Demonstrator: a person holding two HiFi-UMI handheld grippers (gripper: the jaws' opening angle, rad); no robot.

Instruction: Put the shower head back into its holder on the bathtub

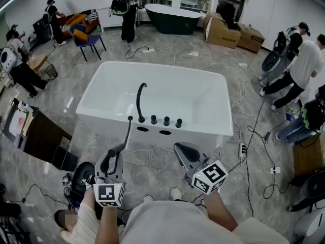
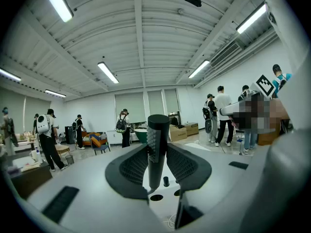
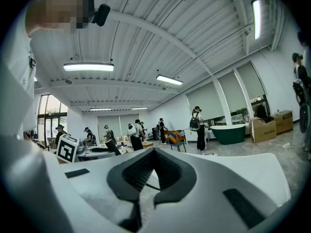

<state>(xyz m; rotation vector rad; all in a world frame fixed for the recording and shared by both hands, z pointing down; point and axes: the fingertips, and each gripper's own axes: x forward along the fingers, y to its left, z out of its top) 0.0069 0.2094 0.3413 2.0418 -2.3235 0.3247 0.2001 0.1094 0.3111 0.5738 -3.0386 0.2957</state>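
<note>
While standing just short of the tub (image 1: 200,127), grips the shower head (image 2: 157,130) in the left gripper (image 2: 156,159), pads pressed on either side of its dark stem. Holds that stem upright across the jaws, hose end lowermost (likely so it can drop hose-first into its socket without a change of grip). Carries nothing in the right gripper (image 3: 155,152): jaws brought together, with only floor and a stray cable visible past them. Holds that one off to the right, apart from the hose (image 1: 125,135), presumably as a free helper.

Trails the hose from the stem up to a small black fitting (image 1: 130,118) at the left end of the tub's near rim, most likely the holder, judging by the hose ending there. Shares that rim with a curved black spout (image 1: 140,99) and three round knobs (image 1: 166,121) set in a row.

Not yet at the holder: shower head in hand, near the tub but apart from it. Calls next for a forward reach and a lowering of the stem over that fitting, minding the slack hose. Beyond the tub, other people (image 1: 127,14) at work, plus a dark green tub (image 1: 172,19) and cardboard boxes (image 1: 223,32), well apart.
</note>
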